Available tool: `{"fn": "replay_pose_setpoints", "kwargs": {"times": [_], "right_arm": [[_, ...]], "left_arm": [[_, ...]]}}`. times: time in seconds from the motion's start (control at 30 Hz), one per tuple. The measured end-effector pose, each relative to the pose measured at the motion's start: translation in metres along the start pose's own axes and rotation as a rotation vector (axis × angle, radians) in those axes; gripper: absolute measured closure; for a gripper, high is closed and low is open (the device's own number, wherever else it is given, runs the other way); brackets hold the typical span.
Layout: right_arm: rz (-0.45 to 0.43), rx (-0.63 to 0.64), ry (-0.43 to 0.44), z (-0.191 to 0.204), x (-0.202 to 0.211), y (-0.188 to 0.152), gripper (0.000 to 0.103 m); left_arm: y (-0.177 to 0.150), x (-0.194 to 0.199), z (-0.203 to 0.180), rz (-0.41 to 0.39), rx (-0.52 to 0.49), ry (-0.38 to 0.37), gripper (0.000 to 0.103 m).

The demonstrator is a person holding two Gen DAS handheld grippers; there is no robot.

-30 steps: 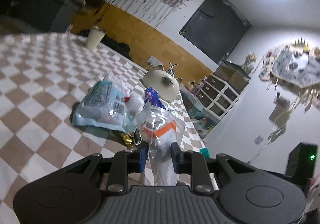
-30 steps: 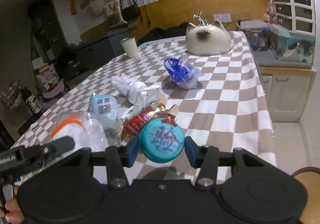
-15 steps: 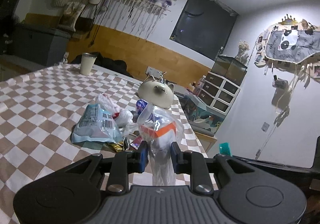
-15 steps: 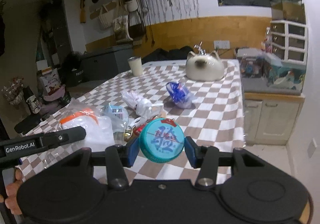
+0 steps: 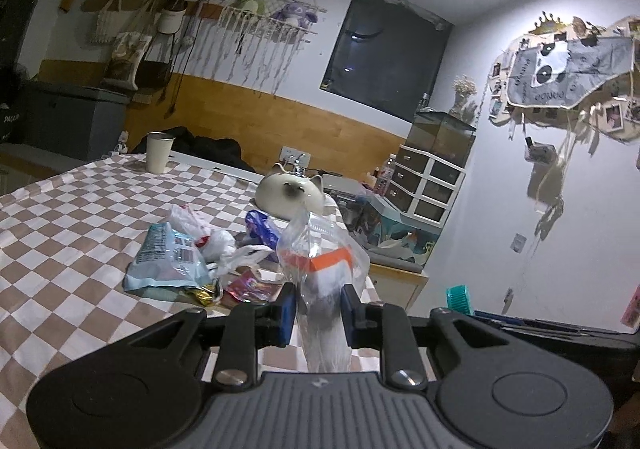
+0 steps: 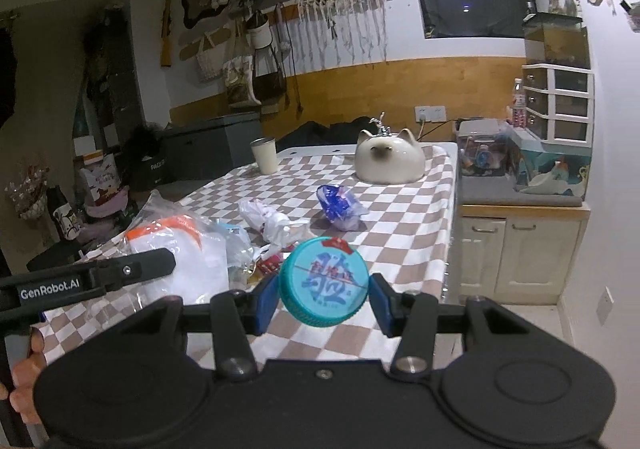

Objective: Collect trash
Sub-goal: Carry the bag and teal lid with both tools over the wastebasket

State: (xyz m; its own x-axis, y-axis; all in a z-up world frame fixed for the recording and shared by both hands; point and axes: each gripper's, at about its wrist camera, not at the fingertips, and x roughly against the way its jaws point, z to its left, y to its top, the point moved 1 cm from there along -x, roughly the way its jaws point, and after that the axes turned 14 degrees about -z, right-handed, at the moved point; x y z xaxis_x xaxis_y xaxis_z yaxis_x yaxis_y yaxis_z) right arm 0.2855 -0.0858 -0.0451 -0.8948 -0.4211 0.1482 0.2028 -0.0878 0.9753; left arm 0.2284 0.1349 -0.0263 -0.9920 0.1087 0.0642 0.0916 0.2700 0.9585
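My left gripper [image 5: 318,309] is shut on a clear plastic bag with an orange band [image 5: 320,261], held up off the checked table [image 5: 60,249]. The same bag [image 6: 180,249] shows at the left of the right wrist view, beside the left gripper's side. A round teal container with a printed lid [image 6: 324,283] sits clamped between the pads of my right gripper [image 6: 323,303], also lifted. On the table lie a light blue packet [image 5: 168,261], a crumpled white bag [image 5: 216,245], a red wrapper [image 5: 252,287] and a blue wrapper [image 6: 338,205].
A cat-shaped ceramic dish [image 6: 390,163] and a cream cup [image 6: 265,155] stand at the table's far end. Low cabinets [image 6: 520,249] and white drawers [image 6: 560,105] line the right wall. A person's fingers [image 6: 24,373] show at the lower left.
Both grippers have pulled back and risen from the table with their loads still held, so the trash pile looks farther and lower. The left view has rolled more level.
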Motion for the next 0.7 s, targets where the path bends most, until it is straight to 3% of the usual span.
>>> {"fn": "replay_pose_setpoints", "kwargs": {"times": [0.17, 0.43, 0.7], "right_arm": [[-0.005, -0.007, -0.002, -0.011, 0.020, -0.005, 0.053], [0.065, -0.063, 0.043, -0.016, 0.021, -0.033, 0.053], [0.151, -0.106, 0.112, 0.002, 0.008, -0.062, 0.053]], "left_arm": [[-0.009, 0.010, -0.018, 0.009, -0.035, -0.005, 0.079], [-0.044, 0.031, -0.013, 0.126, -0.026, 0.009, 0.078], [-0.040, 0.065, -0.006, 0.163, -0.044, -0.029, 0.077]]}}
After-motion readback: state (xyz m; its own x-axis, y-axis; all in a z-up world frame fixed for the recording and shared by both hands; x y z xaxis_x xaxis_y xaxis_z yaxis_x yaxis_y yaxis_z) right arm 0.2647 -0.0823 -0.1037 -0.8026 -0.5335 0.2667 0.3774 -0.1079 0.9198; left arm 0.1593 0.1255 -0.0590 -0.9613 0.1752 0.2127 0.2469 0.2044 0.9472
